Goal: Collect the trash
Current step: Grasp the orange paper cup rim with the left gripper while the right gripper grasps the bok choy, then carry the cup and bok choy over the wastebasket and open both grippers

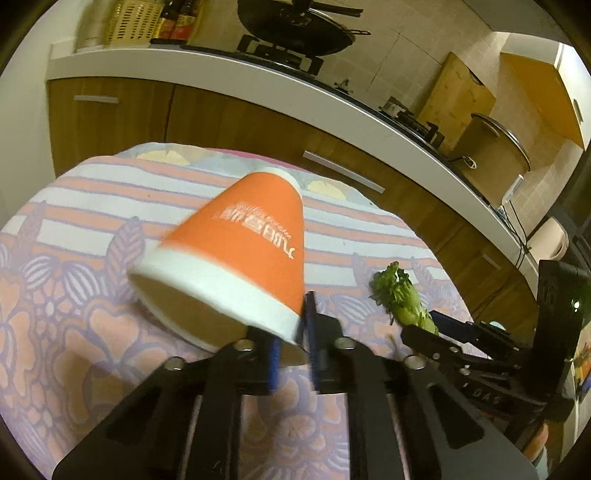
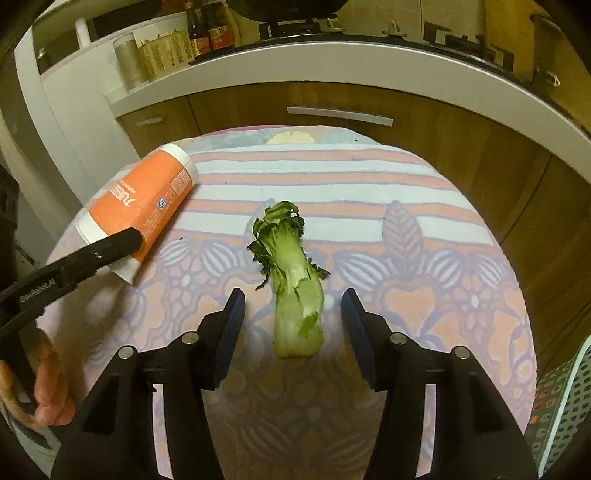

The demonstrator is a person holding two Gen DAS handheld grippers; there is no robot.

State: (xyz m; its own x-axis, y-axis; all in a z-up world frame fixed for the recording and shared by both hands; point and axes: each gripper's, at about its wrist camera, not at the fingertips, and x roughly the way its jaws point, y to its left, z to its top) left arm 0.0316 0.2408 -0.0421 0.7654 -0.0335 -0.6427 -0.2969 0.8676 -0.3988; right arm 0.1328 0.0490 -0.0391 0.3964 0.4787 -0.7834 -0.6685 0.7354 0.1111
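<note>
An orange paper cup (image 1: pixel 243 240) with white bands is tilted over the cloth-covered table (image 1: pixel 74 229), its mouth toward the camera. My left gripper (image 1: pixel 295 332) is shut on the cup's rim wall, one pad inside and one outside. In the right wrist view the cup (image 2: pixel 147 199) hangs at the left with a black finger (image 2: pixel 110 247) across it. A green vegetable stalk (image 2: pixel 295 291) lies on the cloth, cut end toward me. My right gripper (image 2: pixel 293 299) stands open, one pad on each side of the stalk without touching it. From the left wrist view, the stalk (image 1: pixel 402 299) and right gripper (image 1: pixel 439 328) show at the right.
The round table (image 2: pixel 406 184) has a striped, flowered cloth. Behind it runs a white counter (image 2: pixel 332 62) over brown cabinets (image 2: pixel 443 122). A wok (image 1: pixel 295 22), bottles (image 2: pixel 210 26) and a basket (image 1: pixel 129 22) stand on the counter. A person's hand (image 2: pixel 44 387) holds the left gripper.
</note>
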